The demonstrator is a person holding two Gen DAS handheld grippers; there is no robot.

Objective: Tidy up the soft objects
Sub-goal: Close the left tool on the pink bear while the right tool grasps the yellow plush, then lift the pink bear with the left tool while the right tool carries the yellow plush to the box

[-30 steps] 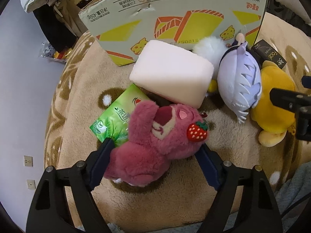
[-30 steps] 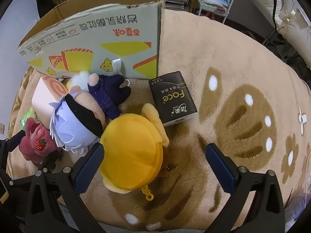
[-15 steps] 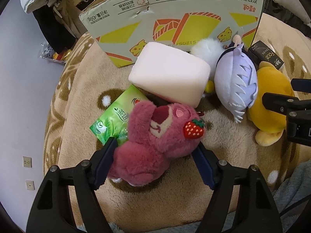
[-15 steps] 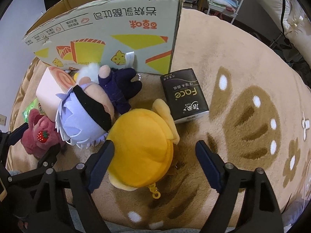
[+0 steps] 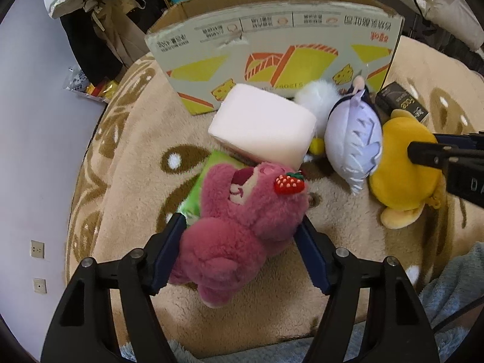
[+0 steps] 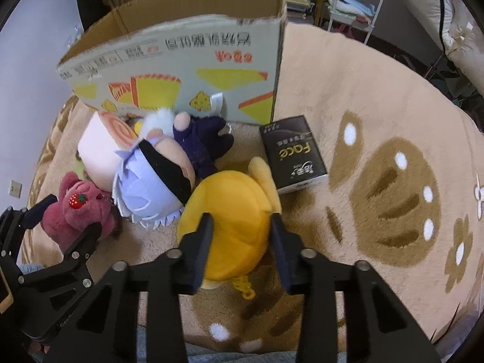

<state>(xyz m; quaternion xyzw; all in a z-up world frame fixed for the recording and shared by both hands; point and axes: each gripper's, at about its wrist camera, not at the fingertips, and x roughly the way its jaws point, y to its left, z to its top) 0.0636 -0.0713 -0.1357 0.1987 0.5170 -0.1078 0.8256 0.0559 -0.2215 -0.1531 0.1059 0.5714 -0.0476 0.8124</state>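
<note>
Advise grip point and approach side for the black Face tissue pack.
Grip the black tissue pack across its two long side faces, coming from above. It lies flat on the rug, long sides flat and parallel, with the yellow plush crowding its near-left corner.

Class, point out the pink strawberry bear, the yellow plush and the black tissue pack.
pink strawberry bear point(image 5: 242, 224): left wrist view, its body.
yellow plush point(image 6: 233, 199): right wrist view, its rounded back.
black tissue pack point(image 6: 293, 154): right wrist view, its printed top.
</note>
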